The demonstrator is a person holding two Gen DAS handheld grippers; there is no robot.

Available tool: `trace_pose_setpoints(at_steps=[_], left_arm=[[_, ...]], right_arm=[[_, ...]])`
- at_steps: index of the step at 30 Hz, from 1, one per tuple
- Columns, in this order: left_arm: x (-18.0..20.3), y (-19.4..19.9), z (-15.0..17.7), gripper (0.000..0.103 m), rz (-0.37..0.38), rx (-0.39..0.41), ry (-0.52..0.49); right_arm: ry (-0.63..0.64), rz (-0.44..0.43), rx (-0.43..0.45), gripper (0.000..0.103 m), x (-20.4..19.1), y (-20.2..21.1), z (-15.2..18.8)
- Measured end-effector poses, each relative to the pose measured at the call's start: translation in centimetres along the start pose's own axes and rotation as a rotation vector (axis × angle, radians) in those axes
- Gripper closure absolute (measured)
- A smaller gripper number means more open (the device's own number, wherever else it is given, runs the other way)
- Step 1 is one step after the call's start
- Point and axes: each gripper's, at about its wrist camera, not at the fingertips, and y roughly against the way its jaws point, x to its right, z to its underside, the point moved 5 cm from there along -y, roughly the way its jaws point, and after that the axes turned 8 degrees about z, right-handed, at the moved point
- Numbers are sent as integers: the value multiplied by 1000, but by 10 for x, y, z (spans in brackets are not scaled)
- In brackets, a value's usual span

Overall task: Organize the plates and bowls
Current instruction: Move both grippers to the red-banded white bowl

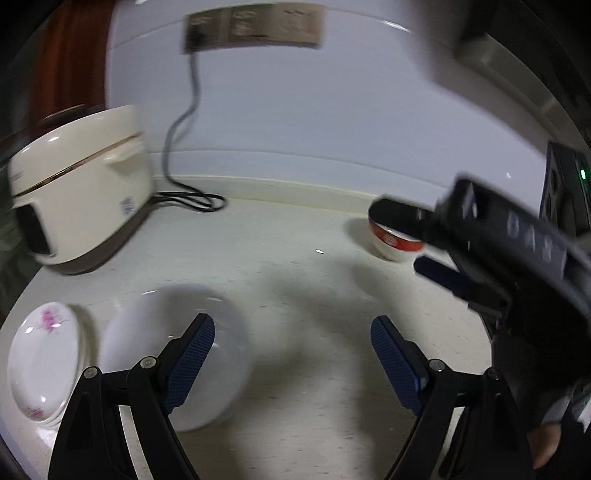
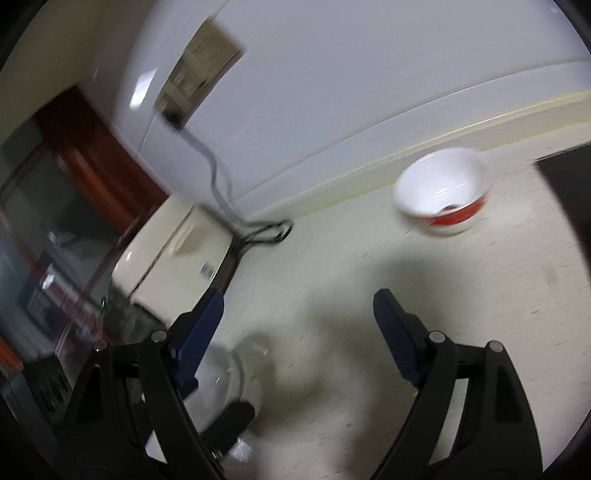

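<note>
In the left wrist view a plain white plate (image 1: 229,354) lies on the cream counter (image 1: 295,266), partly under my left gripper's left finger. My left gripper (image 1: 291,354) is open and empty above the counter. A white plate with pink flowers (image 1: 40,362) sits at the far left edge. A white bowl with a red band (image 1: 391,243) stands at the back right, partly hidden by my right gripper (image 1: 410,240), which hovers over it. In the right wrist view my right gripper (image 2: 299,328) is open and empty; the red-band bowl (image 2: 443,195) is ahead to the right.
A cream rice cooker (image 1: 81,188) stands at the back left, its black cord (image 1: 192,199) running up to a wall socket (image 1: 255,27). A black appliance (image 1: 565,188) stands at the right. A glossy white backsplash (image 1: 332,110) closes the counter's back. The white plate (image 2: 229,373) shows low left in the right wrist view.
</note>
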Motion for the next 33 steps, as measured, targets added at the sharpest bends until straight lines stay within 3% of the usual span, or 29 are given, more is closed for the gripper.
trace_pose_setpoints(at_steps=[4, 9, 13, 20, 29, 33], left_arm=[[25, -19, 0, 15, 1, -31, -53], [47, -62, -11, 15, 24, -98, -16], [60, -82, -27, 15, 17, -66, -6], [64, -99, -38, 15, 49, 71, 2], [47, -119, -30, 12, 105, -1, 35], [45, -135, -23, 8, 131, -88, 76]], right_arm=[[-71, 85, 42, 18, 34, 13, -18], [-118, 215, 118, 18, 71, 29, -37], [-154, 289, 140, 18, 97, 35, -44], [-188, 340, 120, 18, 121, 30, -43], [-156, 386, 134, 18, 116, 18, -35], [-155, 403, 144, 18, 120, 8, -33]])
